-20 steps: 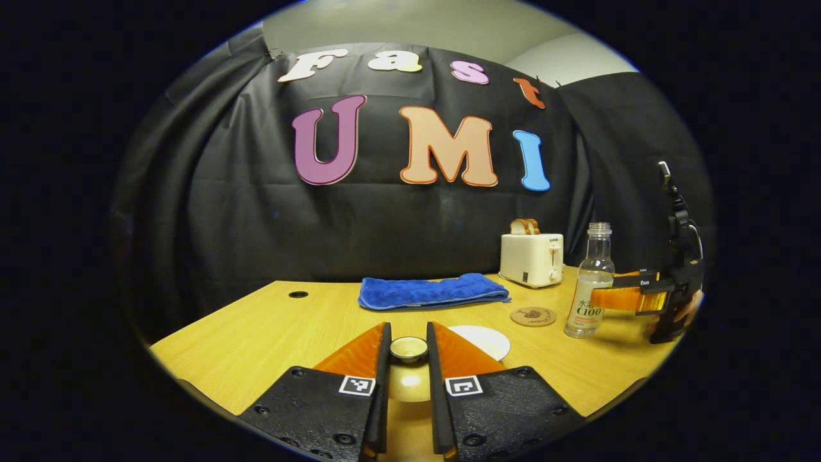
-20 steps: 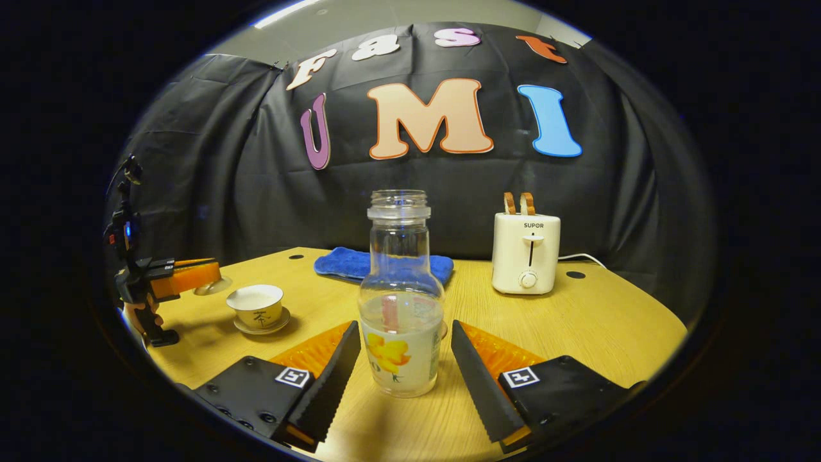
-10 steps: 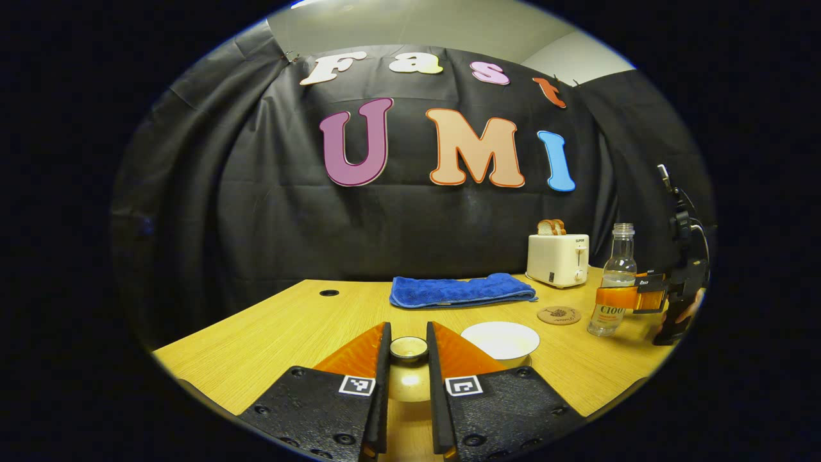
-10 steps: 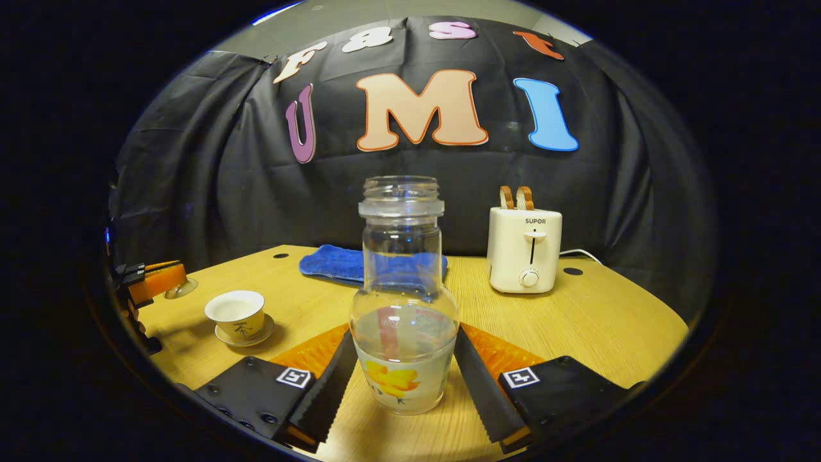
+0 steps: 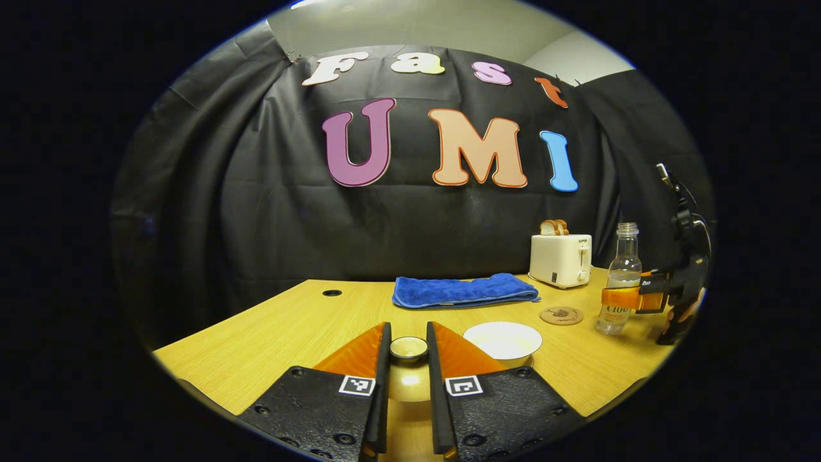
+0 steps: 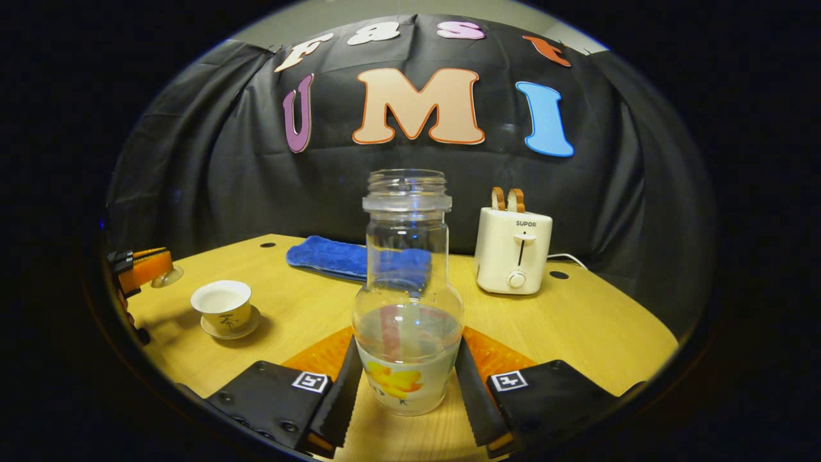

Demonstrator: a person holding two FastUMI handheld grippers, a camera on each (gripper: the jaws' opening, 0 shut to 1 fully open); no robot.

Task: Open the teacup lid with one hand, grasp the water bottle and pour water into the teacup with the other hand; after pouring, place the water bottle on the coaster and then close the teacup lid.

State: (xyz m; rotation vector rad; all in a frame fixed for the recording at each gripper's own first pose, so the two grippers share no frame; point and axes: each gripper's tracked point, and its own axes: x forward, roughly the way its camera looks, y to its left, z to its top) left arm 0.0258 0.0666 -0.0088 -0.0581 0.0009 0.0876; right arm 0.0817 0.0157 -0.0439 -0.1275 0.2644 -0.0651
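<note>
Glass water bottle [image 6: 406, 301] stands upright on the wooden surface [image 6: 577, 321], part full, no cap, right tongs [image 6: 406, 391] pinching its lower body from both sides. Left tongs [image 5: 408, 359] are pinching the teacup lid [image 5: 408, 348] by its knob, held just left of the open teacup [image 6: 222, 307] on its saucer. Coaster [image 5: 560, 315] lies between teacup and bottle, near the toaster [image 6: 513, 247] and blue towel [image 5: 465, 290].

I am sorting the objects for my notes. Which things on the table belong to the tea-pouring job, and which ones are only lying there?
Part of the job:
teacup on its saucer
lid, held in the left gripper
water bottle, gripped by the right gripper
coaster

Just lying about:
toaster with bread
blue towel
</note>
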